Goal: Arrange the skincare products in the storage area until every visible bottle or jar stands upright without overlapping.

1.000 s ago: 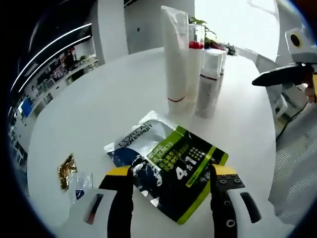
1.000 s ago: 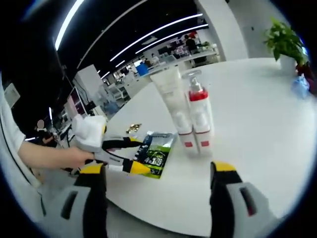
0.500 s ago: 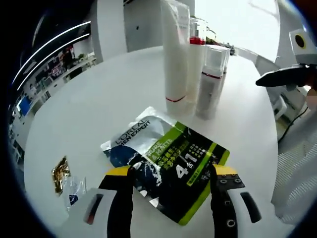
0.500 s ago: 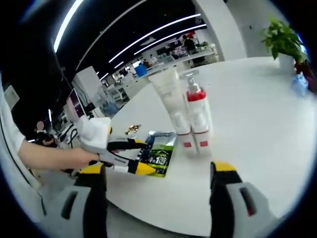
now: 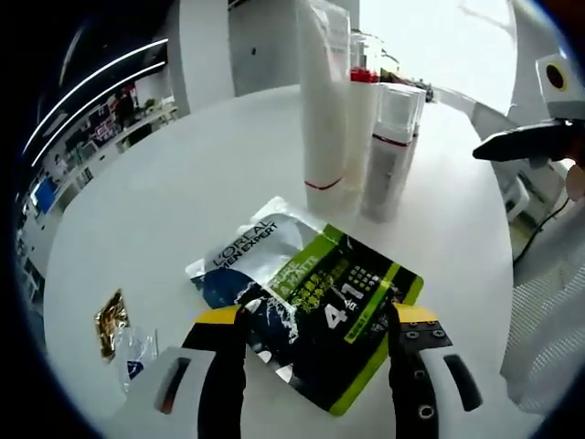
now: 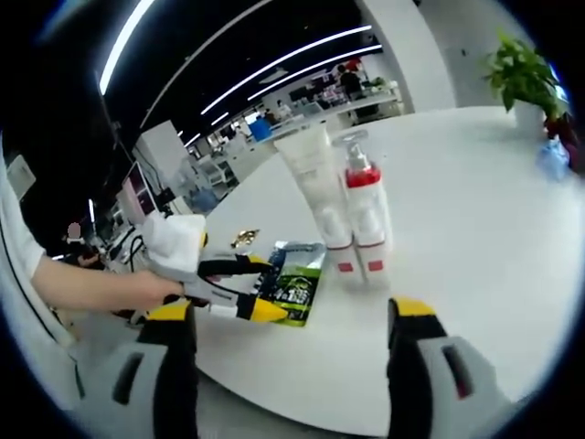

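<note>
pouches (image 5: 311, 302) lie flat at lower centre between my wide left gripper (image 5: 315, 352); i'd pinch one edge only; right gripper (image 6: 288, 352) wide, empty.

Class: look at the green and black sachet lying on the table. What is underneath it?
A silver and blue L'Oreal sachet lies partly under the green and black sachet, its upper left portion sticking out. Its covered part, and anything else beneath on the white table, cannot be seen.

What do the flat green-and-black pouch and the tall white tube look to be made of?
The flat green-and-black pouch looks like glossy foil or plastic laminate: it lies flat, with creases and glare on its print. The tall white tube looks like soft matte plastic, with a flattened, crimped top. Neither is certain from the look alone.
</note>
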A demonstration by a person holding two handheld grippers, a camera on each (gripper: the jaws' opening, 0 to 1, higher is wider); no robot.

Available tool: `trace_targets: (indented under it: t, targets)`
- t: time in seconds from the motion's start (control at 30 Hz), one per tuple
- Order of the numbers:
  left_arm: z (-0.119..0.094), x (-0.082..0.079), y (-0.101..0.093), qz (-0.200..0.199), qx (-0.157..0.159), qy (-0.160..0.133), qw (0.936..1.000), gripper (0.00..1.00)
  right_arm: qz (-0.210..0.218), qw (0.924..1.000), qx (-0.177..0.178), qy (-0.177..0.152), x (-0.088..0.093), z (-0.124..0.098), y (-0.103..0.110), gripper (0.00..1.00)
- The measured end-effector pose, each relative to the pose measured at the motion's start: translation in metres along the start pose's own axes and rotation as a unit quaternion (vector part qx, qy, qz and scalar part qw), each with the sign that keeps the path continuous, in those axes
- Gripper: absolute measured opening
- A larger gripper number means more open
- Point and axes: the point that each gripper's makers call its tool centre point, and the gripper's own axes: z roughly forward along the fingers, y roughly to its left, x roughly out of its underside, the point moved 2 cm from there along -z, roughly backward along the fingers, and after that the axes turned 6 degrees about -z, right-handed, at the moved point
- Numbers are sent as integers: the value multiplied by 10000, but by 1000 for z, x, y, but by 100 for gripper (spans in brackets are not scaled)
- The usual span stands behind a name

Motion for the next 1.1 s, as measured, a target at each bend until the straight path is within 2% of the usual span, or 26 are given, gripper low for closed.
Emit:
trace_targets:
  t: [0.37,0.6,1.1]
  targets:
    - [-6,-2,-3,-67,23,58,10000,62,-172,9998,71,-34,-4,-4,0,89]
    - [-21,1,-3,-148,-51,42,9999,64,-315,9995,83,-12,-4,-8,2,90]
    - [-60,23,-7,-545,-286,-92,9981,67,-508,9979,376,102,-2,-22,-5,98]
